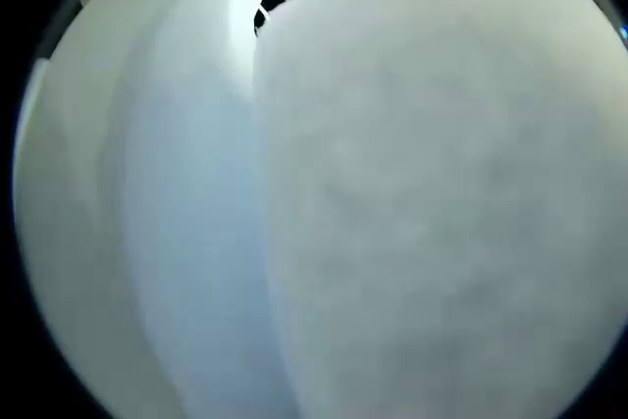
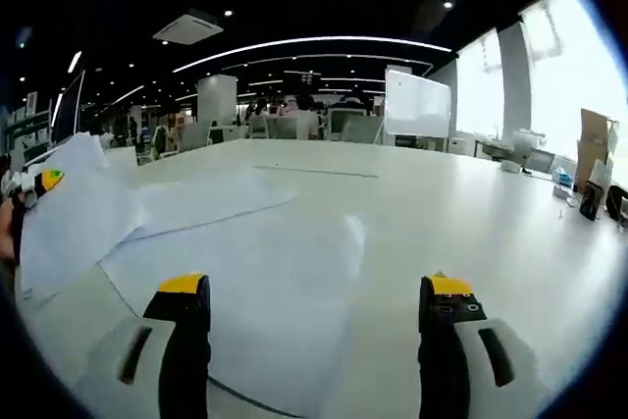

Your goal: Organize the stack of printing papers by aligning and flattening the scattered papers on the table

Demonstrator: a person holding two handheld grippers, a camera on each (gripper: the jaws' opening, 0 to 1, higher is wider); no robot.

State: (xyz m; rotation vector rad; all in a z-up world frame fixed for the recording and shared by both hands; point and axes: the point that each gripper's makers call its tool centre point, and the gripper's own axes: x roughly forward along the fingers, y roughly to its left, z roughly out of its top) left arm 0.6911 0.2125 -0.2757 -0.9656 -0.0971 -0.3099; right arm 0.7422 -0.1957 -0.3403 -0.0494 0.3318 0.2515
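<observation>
Right gripper: jaws spread wide, nothing between them; the black, yellow-tipped fingers hover just over the loose sheets in the right gripper view.
Printing papers: several white sheets lie scattered and overlapping across the near part of the white desk, their edges out of line; one long sheet angles away toward the desk's middle.
Lifted sheets: at the left of the right gripper view, a bunch of paper stands raised off the desk, curled and bent.
Left gripper: a yellow tip shows against that raised bunch; whether it is clamped on the paper cannot be told.
Left gripper view: white paper pressed close to the lens, blurred, with a second curved sheet layered beside it; its own jaws are hidden behind the paper.
Background: an open office under strip lighting, a whiteboard, chairs and desks far off, bright windows at right, cardboard boxes near them.
</observation>
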